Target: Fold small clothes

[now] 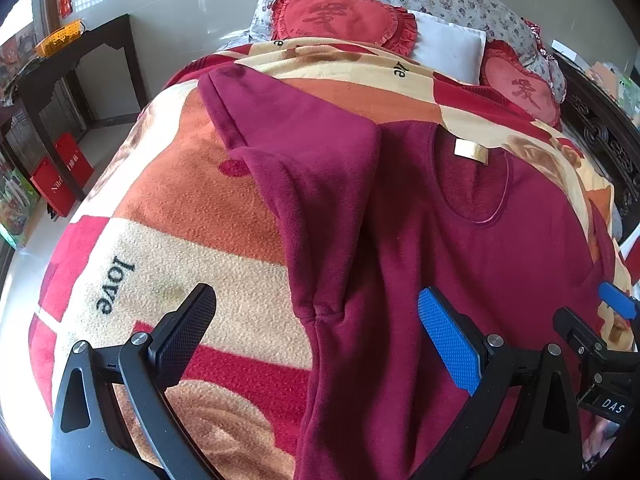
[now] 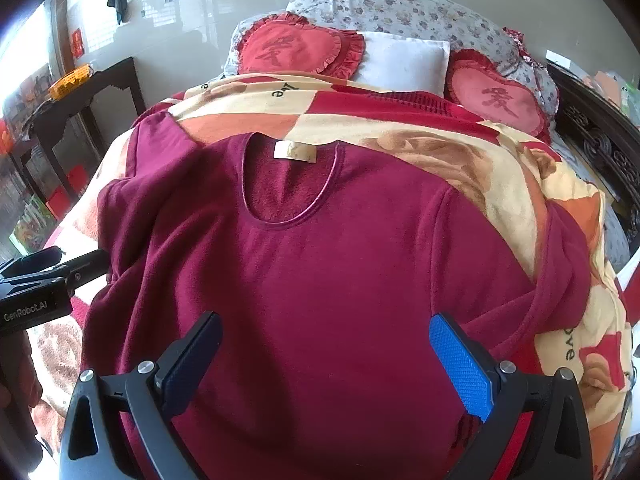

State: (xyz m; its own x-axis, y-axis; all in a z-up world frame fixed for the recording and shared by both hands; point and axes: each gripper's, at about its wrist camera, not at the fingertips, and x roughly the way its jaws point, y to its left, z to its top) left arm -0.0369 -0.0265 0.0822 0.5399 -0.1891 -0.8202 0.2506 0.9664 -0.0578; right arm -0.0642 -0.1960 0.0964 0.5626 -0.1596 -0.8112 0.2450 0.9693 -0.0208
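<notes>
Blanket-covered bed (image 2: 500,168) under maroon top (image 2: 320,264)

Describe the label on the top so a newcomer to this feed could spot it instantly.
Start at the bed covered by the patterned blanket, below the heart cushions. A dark red fleece top lies spread on it, scoop neckline towards the pillows. The label is the small pale cream-gold rectangle inside the back of that neckline, the only light patch on the otherwise plain red garment.

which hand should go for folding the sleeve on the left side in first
Left. The left hand-held gripper hangs open right above that left sleeve and its underarm seam, while the right hand-held gripper is open over the middle of the maroon top.
</notes>
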